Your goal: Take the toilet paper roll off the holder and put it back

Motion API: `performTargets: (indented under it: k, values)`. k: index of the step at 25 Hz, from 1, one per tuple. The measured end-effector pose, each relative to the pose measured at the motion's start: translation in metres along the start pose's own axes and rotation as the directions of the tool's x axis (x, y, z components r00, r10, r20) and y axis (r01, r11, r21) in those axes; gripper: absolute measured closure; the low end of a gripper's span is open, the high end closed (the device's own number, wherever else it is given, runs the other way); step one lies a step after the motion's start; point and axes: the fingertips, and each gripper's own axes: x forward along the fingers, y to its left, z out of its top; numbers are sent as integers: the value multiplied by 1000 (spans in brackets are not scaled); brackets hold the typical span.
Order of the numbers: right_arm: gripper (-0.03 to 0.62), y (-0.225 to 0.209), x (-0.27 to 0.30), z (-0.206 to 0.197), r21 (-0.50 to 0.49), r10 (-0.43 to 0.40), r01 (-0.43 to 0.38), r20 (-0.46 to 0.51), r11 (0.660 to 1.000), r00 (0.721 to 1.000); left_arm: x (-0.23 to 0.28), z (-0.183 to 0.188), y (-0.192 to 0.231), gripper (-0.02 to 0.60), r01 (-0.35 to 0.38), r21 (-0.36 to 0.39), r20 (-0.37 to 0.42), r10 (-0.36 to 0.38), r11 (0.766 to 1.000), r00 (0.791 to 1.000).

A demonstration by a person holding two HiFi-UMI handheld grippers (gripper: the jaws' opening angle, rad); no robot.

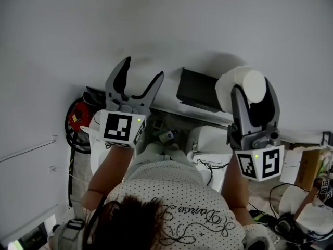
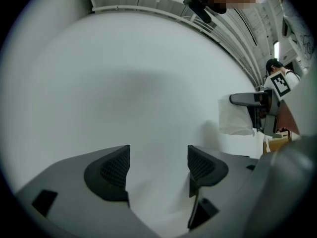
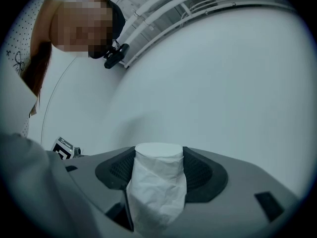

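1 plain white wall [image 1: 208, 25] carries a black holder [image 1: 197, 90], clutter [image 1: 165, 134] beneath it.

In the head view the right gripper [image 1: 251, 87] covers the near side of the toilet paper roll [image 1: 228, 86]. The right end of the black holder [image 1: 197, 90] runs behind the roll. The clutter [image 1: 165, 134] between the person's arms is too small to name. In the left gripper view a dark bar [image 2: 245, 99] near the right edge could be holder or jaw; I cannot tell which. In the right gripper view the roll's lower end sinks out of sight between the jaws.
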Motion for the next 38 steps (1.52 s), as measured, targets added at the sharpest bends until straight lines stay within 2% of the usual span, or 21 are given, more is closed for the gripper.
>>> performTargets:
  k: [11,23,32,38]
  values:
    - [303,11,30,-38,14,67,-67,-36,998,997,-4,-16,12,233,-22,-14,-35,22,1000,999]
    - [301,20,38,-88,16,72,-70,-146,997,987,3,-14,11,233,-22,-14,-37,21,1000,999]
    - [301,29,42,-102,-2,104,-107,-202,994,974,0,-14,0,233,9,-7,-27,-9,1000,1000]
    - [299,33,40,-109,-10,107,-112,-224,994,969,-6,-16,1,233,7,-32,-27,-7,999,1000]
